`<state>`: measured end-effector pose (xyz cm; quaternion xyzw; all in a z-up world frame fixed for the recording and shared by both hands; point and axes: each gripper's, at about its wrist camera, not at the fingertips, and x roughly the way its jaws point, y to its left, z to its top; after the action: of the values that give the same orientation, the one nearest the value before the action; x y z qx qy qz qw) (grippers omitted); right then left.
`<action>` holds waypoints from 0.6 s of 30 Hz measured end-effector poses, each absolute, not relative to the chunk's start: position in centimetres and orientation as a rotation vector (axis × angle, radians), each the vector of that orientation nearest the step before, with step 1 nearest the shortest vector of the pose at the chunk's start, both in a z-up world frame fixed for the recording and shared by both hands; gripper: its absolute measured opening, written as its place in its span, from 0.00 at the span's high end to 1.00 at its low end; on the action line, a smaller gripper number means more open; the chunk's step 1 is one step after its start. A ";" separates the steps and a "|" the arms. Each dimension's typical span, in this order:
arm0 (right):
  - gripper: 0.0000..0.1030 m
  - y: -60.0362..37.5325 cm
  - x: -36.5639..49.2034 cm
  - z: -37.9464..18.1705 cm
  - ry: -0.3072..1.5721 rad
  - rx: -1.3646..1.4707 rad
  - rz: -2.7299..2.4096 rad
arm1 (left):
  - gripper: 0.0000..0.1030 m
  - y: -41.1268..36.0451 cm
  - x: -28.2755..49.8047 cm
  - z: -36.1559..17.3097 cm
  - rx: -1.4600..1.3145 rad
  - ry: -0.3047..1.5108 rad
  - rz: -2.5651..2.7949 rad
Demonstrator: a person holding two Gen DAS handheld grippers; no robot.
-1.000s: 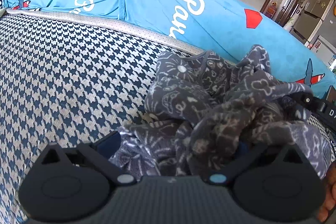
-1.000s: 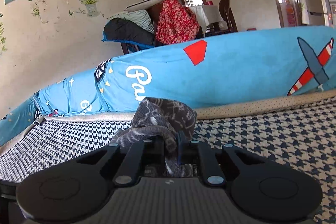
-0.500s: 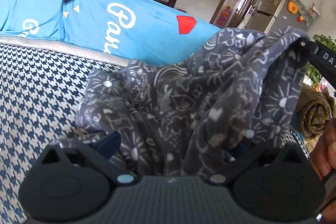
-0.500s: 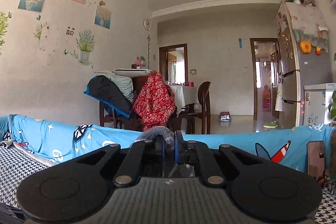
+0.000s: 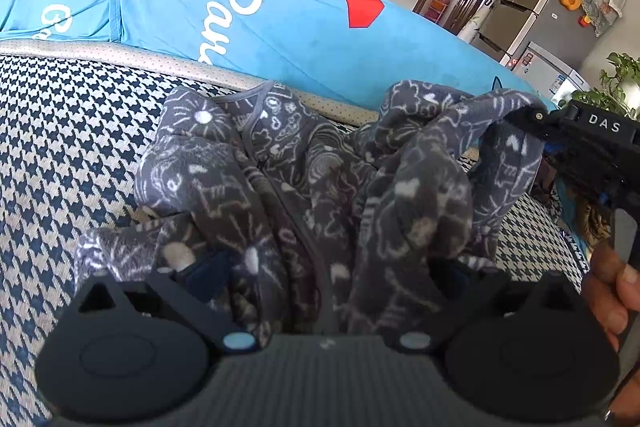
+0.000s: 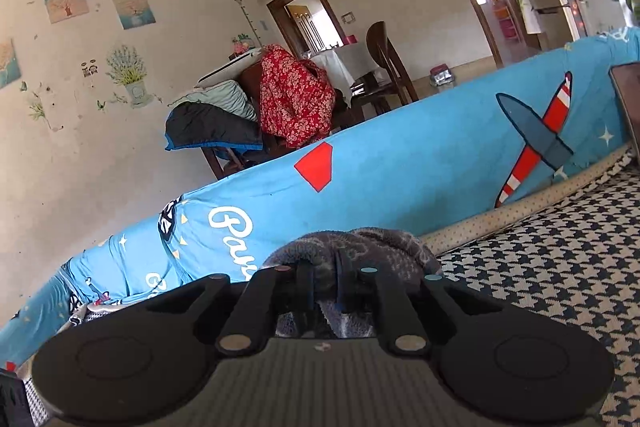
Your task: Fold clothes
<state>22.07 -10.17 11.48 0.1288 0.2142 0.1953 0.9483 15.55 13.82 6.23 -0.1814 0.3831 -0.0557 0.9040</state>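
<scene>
step: spreading crumpled grey doodle-print fleece garment [image 5: 304, 187] | right gripper [image 6: 322, 285] pinches its edge | left gripper [image 5: 320, 267] jaws spread, fleece between | next: flatten on houndstooth cover [image 5: 60, 147]

Fingertips of the left hand-held gripper [image 5: 320, 267] buried under the grey patterned garment [image 5: 304, 179], grip unreadable, a hand [image 5: 616, 295] cut off right of the garment, garment bunched over the right hand-held gripper [image 6: 322, 279], its shape unclear.

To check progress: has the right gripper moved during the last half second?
Yes. The right gripper came down: the blue cushion now rises higher in its view.
</scene>
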 end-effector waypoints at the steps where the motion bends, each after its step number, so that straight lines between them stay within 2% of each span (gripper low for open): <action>1: 0.88 -10.2 22.1 11.3 0.444 0.254 0.399 | 0.00 13.8 15.6 6.2 -0.375 0.793 -0.115; 2: 0.86 -10.1 22.2 11.2 0.452 0.245 0.401 | 0.00 13.9 15.6 6.2 -0.375 0.796 -0.113; 4: 0.71 -10.1 22.3 10.9 0.467 0.227 0.405 | 0.00 14.0 15.6 6.1 -0.379 0.804 -0.107; 5: 0.59 -10.1 22.4 10.8 0.475 0.219 0.407 | 0.00 14.1 15.6 6.1 -0.382 0.805 -0.106; 6: 0.52 -10.1 22.4 10.6 0.482 0.210 0.409 | 0.00 14.2 15.6 6.1 -0.384 0.806 -0.106; 12: 0.31 -9.1 22.3 10.0 0.465 0.126 0.408 | 0.00 14.4 15.5 6.0 -0.380 0.808 -0.109; 18: 0.29 -7.6 22.0 9.5 0.407 0.024 0.400 | 0.00 14.5 15.4 5.9 -0.379 0.812 -0.117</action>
<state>22.01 -7.58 9.46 0.0117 0.2007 0.1973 0.9595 15.43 14.48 5.86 -0.1833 0.3925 -0.0564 0.8996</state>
